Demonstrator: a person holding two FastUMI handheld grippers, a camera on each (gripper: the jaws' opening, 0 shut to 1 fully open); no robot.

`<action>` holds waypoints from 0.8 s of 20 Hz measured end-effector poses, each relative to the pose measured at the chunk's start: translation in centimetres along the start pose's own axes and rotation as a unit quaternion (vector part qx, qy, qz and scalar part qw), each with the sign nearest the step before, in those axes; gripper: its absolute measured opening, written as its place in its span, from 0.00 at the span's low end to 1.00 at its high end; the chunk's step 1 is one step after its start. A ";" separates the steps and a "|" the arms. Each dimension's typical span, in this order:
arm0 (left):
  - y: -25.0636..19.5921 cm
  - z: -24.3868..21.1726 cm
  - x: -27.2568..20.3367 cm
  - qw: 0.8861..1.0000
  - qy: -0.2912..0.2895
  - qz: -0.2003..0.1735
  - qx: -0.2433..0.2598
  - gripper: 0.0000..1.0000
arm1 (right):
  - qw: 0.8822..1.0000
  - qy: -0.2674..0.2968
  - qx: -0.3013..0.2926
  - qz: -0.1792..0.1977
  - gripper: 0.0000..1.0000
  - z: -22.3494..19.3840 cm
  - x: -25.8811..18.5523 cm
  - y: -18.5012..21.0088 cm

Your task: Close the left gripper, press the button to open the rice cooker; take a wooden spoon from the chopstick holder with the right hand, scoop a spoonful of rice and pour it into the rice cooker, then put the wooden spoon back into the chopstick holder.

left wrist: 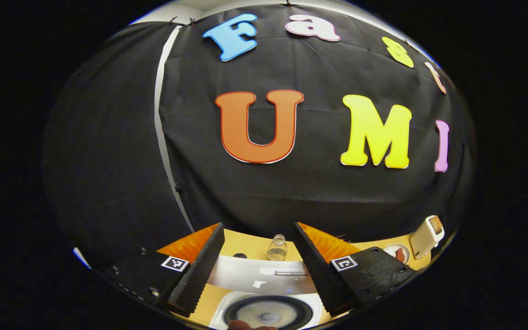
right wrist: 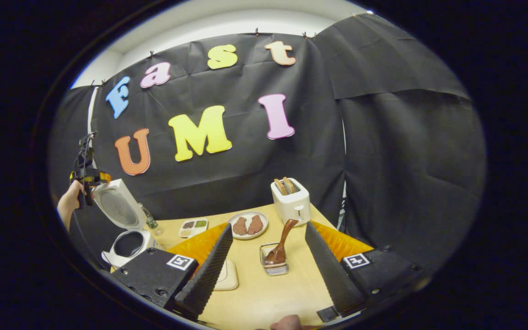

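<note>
Right below the left gripper (left wrist: 259, 270), whose jaws stand wide apart and hold nothing, the white rice cooker (left wrist: 268, 309) sits open, its dark round pot facing up and its silvery raised lid (left wrist: 259, 277) between the fingers. Behind the lid a small clear glass bottle (left wrist: 277, 247) stands on the yellow wooden table (left wrist: 250, 247).

From the right gripper view, the right gripper (right wrist: 264, 268) also has its jaws spread wide and empty. Between them, farther off, the brown wooden spoon (right wrist: 281, 245) leans bowl-down in the square wire-mesh chopstick holder (right wrist: 274, 263). Beyond stand a plate with two brown pieces (right wrist: 248, 224) and a white toaster (right wrist: 291, 201). At far left a hand (right wrist: 69, 201) holds the other gripper above the cooker's lid.
</note>
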State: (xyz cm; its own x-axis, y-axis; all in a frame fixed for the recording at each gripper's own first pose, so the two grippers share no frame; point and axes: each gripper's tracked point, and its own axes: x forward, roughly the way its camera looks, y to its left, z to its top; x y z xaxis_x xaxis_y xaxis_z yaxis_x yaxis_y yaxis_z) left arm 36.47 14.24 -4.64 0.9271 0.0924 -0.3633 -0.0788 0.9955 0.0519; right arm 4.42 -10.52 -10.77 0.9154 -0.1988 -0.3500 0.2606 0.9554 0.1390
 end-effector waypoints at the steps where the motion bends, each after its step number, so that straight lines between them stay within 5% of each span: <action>1: -0.3 -0.1 -0.4 1.000 0.007 -0.010 0.002 0.97 | 1.000 0.001 -0.003 0.005 1.00 -0.1 0.3 0.6; 7: -2.8 -5.0 -5.5 0.993 0.086 -0.084 0.018 0.97 | 0.999 0.010 -0.006 0.050 1.00 -1.4 0.2 3.9; 16: -1.6 -18.2 -11.9 0.990 0.118 -0.073 -0.023 0.97 | 0.995 0.031 -0.025 0.088 0.96 -4.1 -1.4 7.7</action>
State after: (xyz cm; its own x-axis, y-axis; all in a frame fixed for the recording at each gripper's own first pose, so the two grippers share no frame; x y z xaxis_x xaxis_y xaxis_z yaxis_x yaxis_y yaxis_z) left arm 18.94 11.92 -17.32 0.8194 -0.0565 -0.5704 0.0280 0.9979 -0.0585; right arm 3.90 -2.01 -12.98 0.9244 -0.0147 -0.3811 0.0804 0.9843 0.1570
